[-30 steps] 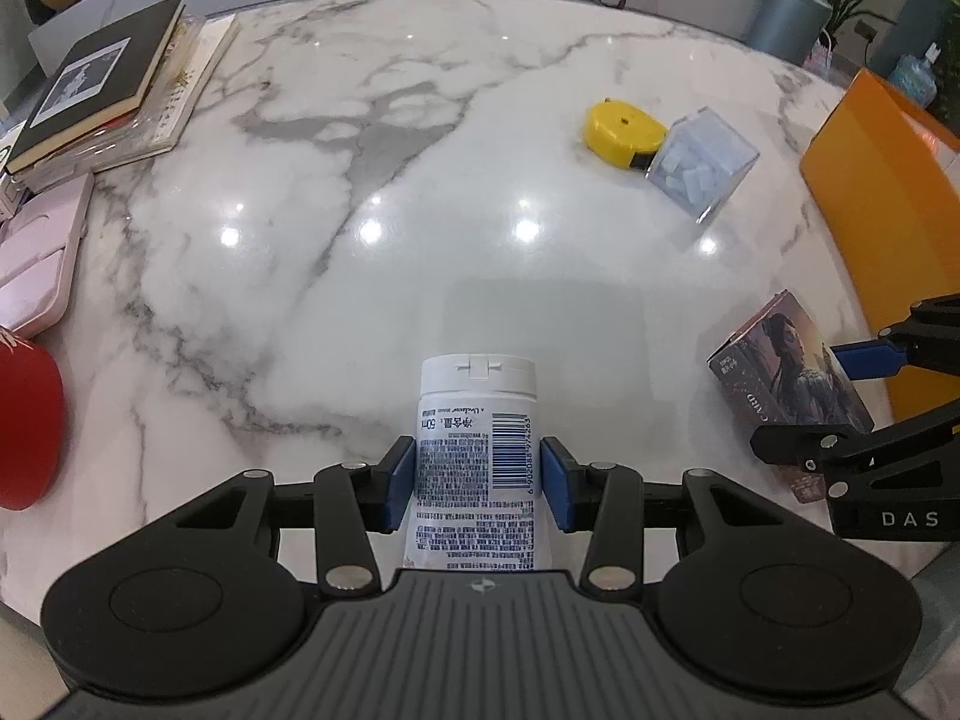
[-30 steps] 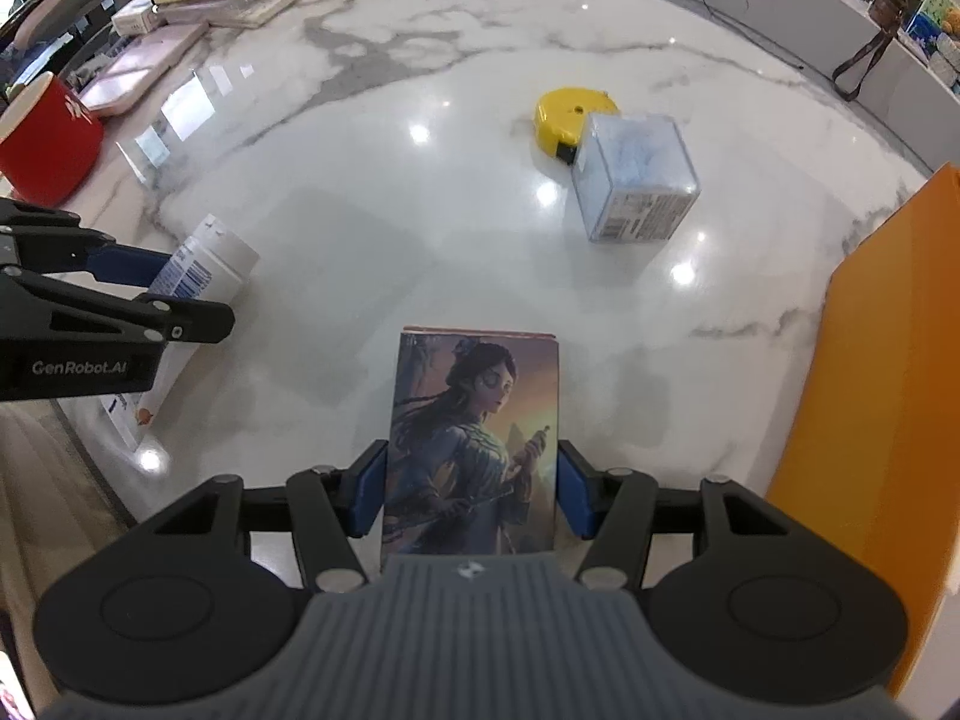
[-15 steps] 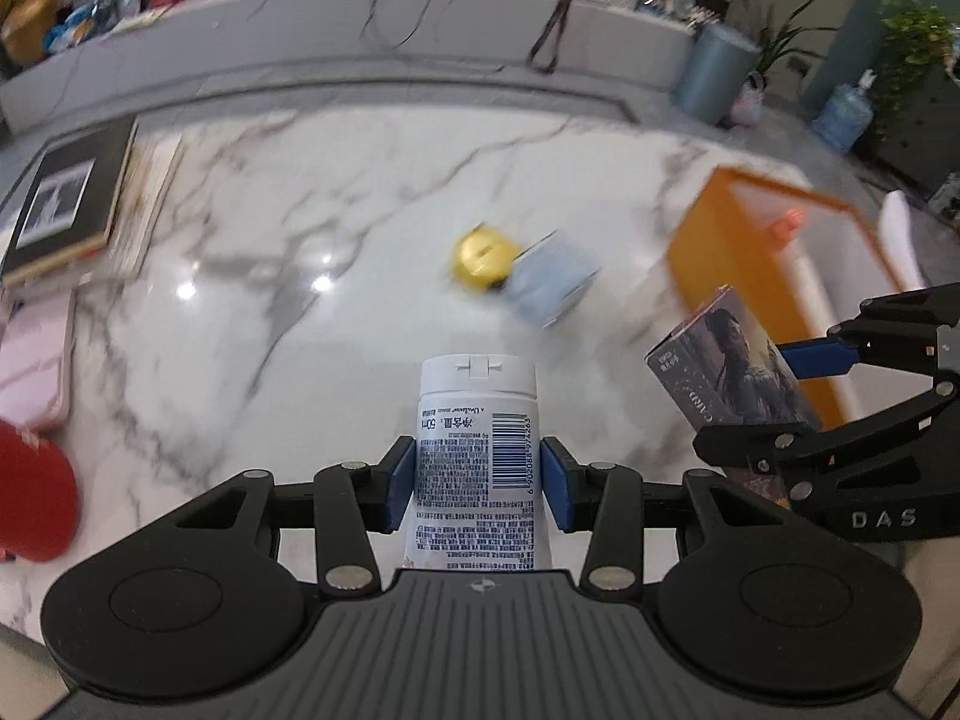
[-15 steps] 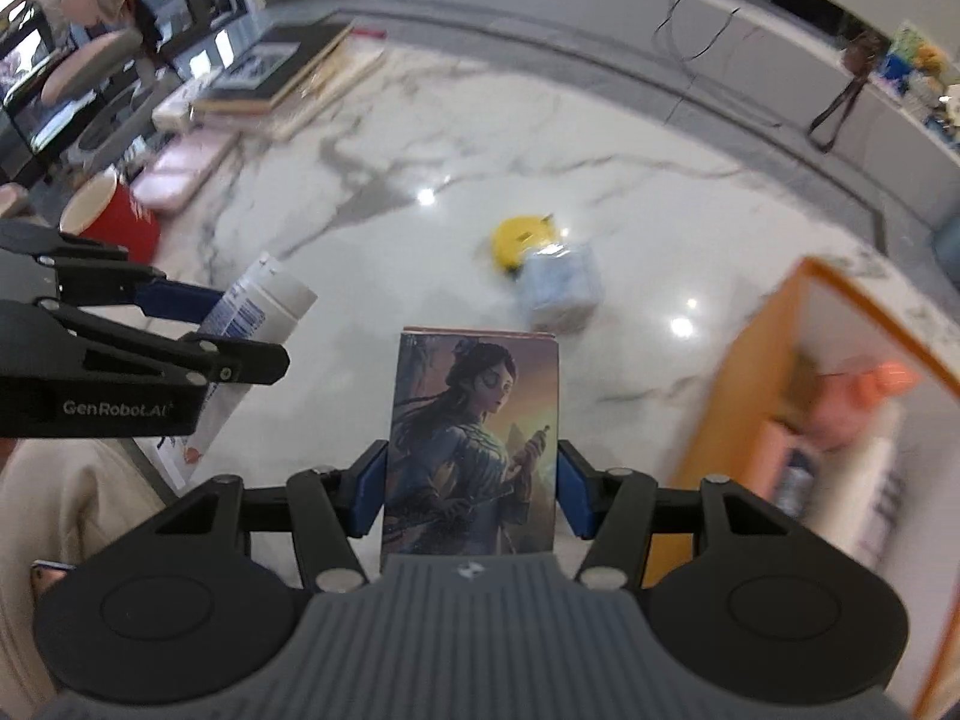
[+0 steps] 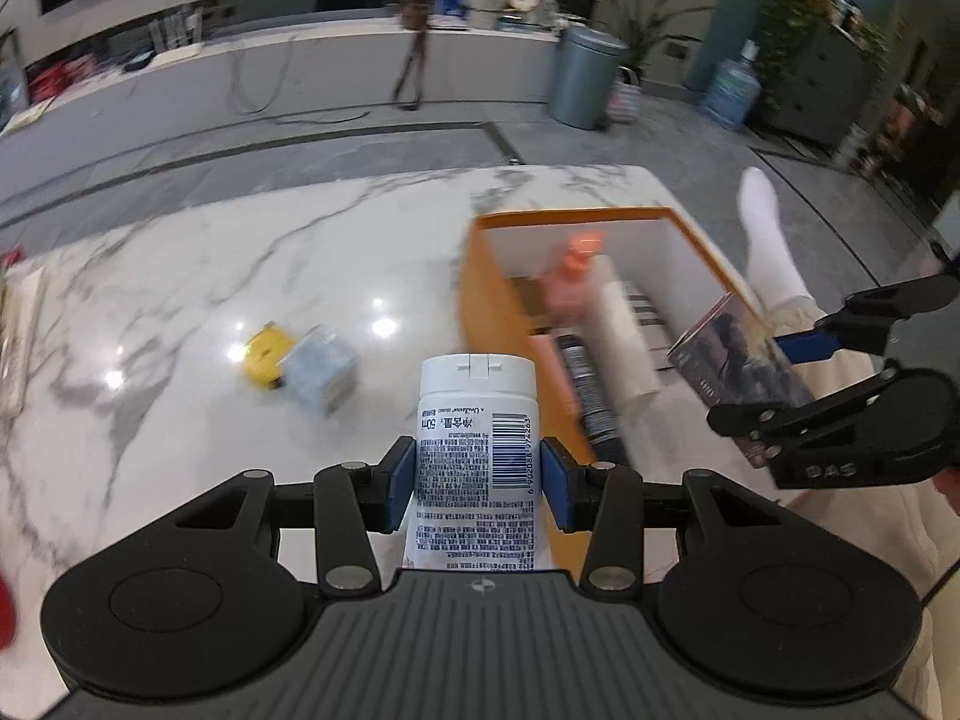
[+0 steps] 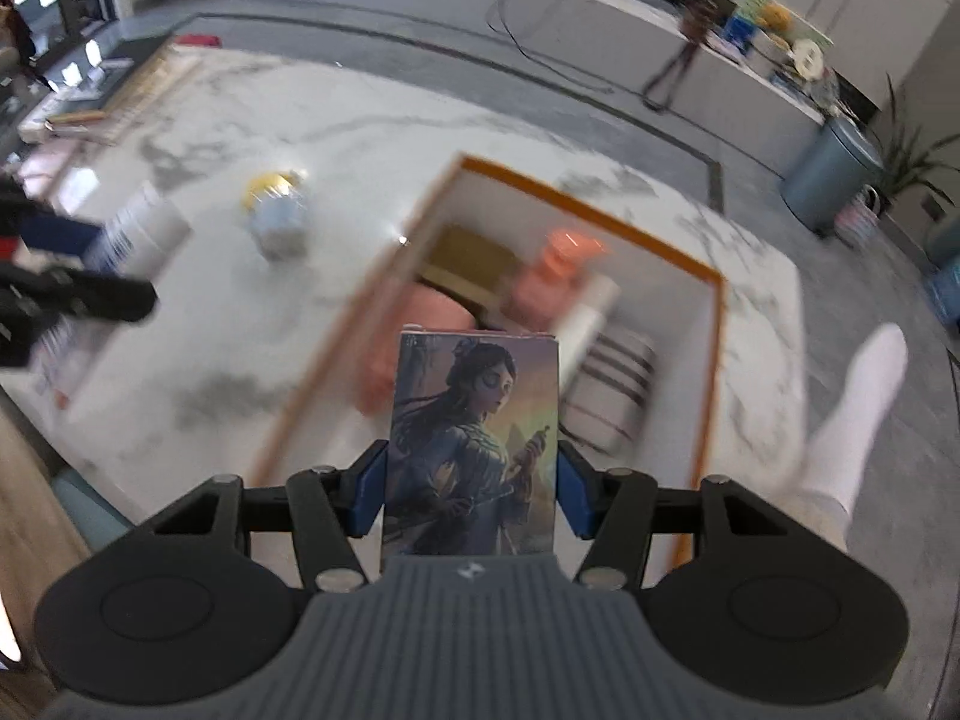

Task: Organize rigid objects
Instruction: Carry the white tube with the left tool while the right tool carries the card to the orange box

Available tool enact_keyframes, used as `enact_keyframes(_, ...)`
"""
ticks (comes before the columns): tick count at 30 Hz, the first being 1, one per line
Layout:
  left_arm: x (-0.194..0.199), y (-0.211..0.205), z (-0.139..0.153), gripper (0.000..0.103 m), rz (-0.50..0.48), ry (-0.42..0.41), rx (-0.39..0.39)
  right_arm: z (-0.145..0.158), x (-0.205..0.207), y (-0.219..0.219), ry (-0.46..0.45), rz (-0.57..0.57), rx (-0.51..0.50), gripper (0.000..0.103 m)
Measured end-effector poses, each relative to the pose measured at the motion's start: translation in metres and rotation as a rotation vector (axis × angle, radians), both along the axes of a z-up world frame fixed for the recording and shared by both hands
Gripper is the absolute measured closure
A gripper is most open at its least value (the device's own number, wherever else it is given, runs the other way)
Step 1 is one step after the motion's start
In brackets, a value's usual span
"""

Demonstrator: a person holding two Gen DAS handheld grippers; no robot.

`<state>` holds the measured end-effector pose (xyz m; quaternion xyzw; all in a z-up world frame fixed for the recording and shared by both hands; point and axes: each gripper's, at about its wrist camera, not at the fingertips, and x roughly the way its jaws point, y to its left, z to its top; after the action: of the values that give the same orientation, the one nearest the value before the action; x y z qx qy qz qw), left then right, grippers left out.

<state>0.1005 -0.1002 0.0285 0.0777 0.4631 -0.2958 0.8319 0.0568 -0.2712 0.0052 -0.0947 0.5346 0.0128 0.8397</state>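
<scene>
My left gripper (image 5: 477, 483) is shut on a white tube with a flip cap (image 5: 477, 414), held above the marble table near the orange box (image 5: 480, 294). My right gripper (image 6: 471, 489) is shut on a picture card box showing a woman (image 6: 474, 438), held over the orange box (image 6: 711, 324). The right gripper and its card box also show at the right of the left wrist view (image 5: 738, 354). The left gripper with the tube shows at the left of the right wrist view (image 6: 129, 234).
The orange box holds a pink bottle (image 6: 549, 276), a white tube (image 5: 621, 336), a dark tube (image 5: 585, 378) and a striped item (image 6: 612, 390). A yellow tape measure (image 5: 267, 351) and a clear box (image 5: 321, 372) lie on the table. A white sock foot (image 6: 858, 414) is at right.
Both grippers have risen and swung right with their objects. The orange box interior has come into view, and the right gripper now hangs over it.
</scene>
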Motion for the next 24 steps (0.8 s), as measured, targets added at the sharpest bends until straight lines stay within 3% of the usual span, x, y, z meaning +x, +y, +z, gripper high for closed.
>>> enact_keyframes(10,0.003,-0.076,-0.022,0.053,-0.109,0.007,0.018,-0.043,0.010,-0.042,0.060,-0.034,-0.022,0.046)
enact_keyframes(17,0.014,-0.099,-0.039,0.053,-0.151,0.023,0.041,-0.083,0.030,-0.037,0.171,0.003,0.020,0.046)
enact_keyframes(20,0.019,-0.104,-0.045,0.053,-0.158,0.030,0.055,-0.100,0.035,-0.035,0.222,0.048,-0.017,0.046)
enact_keyframes(24,0.022,-0.110,-0.053,0.053,-0.175,0.042,0.061,-0.110,0.042,-0.042,0.278,0.023,-0.057,0.046)
